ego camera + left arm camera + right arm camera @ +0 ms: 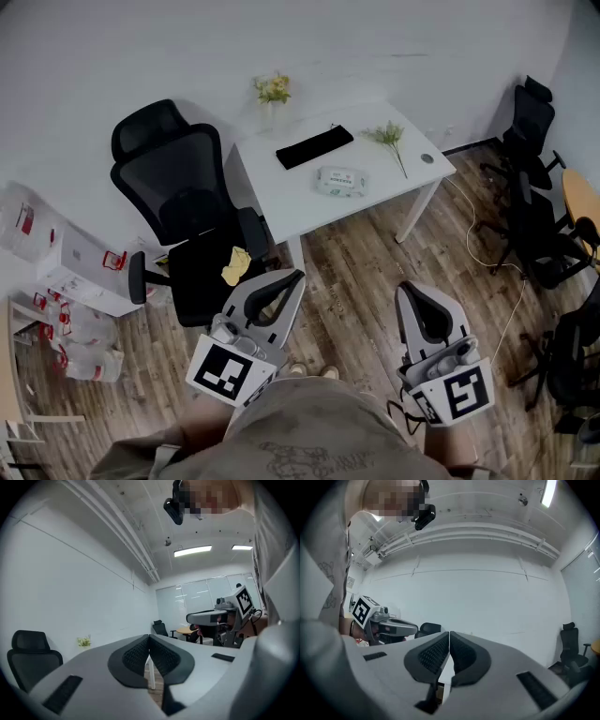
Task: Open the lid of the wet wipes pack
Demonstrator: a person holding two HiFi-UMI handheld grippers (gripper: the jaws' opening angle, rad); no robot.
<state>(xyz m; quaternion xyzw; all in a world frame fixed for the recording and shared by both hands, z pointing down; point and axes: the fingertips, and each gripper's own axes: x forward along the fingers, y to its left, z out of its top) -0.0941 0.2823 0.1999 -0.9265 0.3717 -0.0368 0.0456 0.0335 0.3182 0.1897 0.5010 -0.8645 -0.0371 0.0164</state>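
**A:** Where is the wet wipes pack [340, 181]?

**B:** It lies flat on the white table [281, 197], towards the near edge. It is too small in the head view for me to tell how its lid stands.

**A:** And the grippers?

**B:** Both are well apart from it, held level and low in front of the person over the wooden floor [361, 272]. The left gripper [296, 277] has its jaws pressed together with nothing between them. The right gripper [405, 291] is the same, pads meeting and empty.

**A:** What else is on the table?

**B:** A black flat case [314, 147] lies just behind the pack. A green sprig [389, 137] lies to the right of it. A vase of yellow flowers [273, 92] stands at the back edge, against the wall. None of them touches the pack.

**A:** Is anything in the way?

**B:** A black office chair [183, 211] stands at the table's left end, just ahead of the left gripper, with a crumpled yellow thing [235, 265] on its seat. Straight ahead, between the grippers and the table's front edge, there is only floor.

**A:** And at the sides?

**B:** More black chairs [534, 187] crowd the right side, and a thin cable [487, 253] trails across the boards near them. White boxes [80, 272] are stacked on the left.
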